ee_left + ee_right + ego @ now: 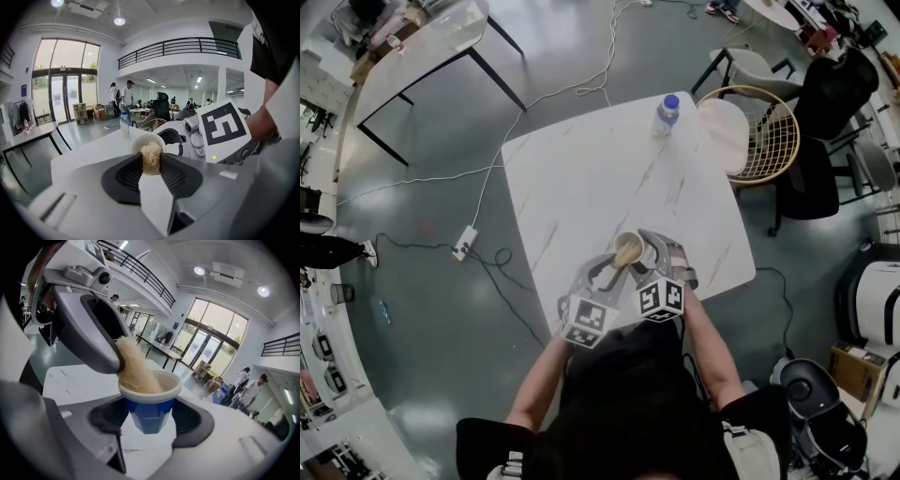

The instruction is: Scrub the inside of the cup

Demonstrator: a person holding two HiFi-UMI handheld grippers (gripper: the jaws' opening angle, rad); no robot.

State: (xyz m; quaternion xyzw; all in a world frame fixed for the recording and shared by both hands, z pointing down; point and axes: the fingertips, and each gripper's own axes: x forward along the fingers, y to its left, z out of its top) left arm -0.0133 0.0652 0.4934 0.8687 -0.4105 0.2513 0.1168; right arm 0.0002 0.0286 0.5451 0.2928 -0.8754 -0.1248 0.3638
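My right gripper (151, 416) is shut on a blue cup (150, 411) with a white inside, held upright above the white marble table (581, 178). My left gripper (151, 165) is shut on a tan fibrous scrubber (151, 157). The scrubber (136, 369) reaches into the cup's mouth from the left. In the head view the cup (627, 249) sits between both grippers near the table's front edge, left gripper (614, 265) at its lower left and right gripper (647, 253) at its right.
A plastic water bottle (666, 113) with a blue cap stands at the table's far edge. A wicker chair (750, 131) is at the far right corner. Cables and a power strip (465, 243) lie on the floor to the left.
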